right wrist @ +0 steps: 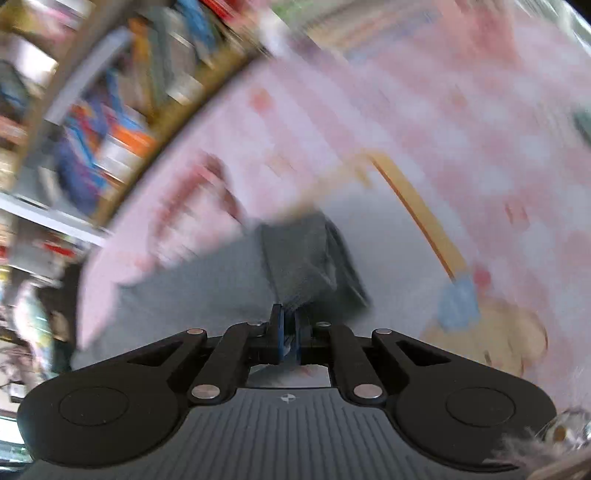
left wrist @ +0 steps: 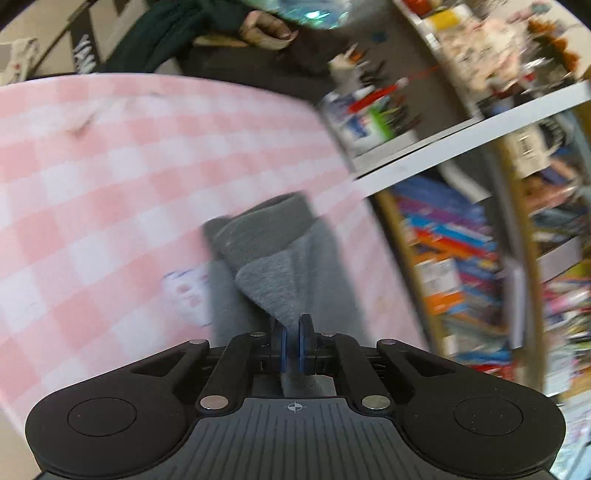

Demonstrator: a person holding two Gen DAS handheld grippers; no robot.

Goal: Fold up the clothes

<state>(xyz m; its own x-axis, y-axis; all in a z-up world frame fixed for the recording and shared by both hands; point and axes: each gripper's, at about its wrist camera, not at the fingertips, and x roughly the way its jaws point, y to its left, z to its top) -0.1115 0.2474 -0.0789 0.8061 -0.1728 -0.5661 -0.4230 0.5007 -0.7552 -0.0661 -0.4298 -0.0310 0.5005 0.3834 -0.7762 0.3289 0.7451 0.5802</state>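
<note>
A grey fleece garment (left wrist: 280,254) lies on a pink and white checked tablecloth (left wrist: 110,177). My left gripper (left wrist: 291,332) is shut on a grey fleecy corner of it, lifted above the cloth. In the right wrist view the same grey garment (right wrist: 303,258) spreads out below, with a print of a yellow stripe and a cartoon figure (right wrist: 480,317). My right gripper (right wrist: 290,325) is shut on a dark grey fold of it. This view is strongly blurred by motion.
The table's right edge (left wrist: 347,173) borders white shelves (left wrist: 461,129) crowded with books, pens and boxes. A person's hand (left wrist: 266,27) in a dark sleeve shows at the far side. Bookshelves (right wrist: 92,110) fill the left of the right wrist view.
</note>
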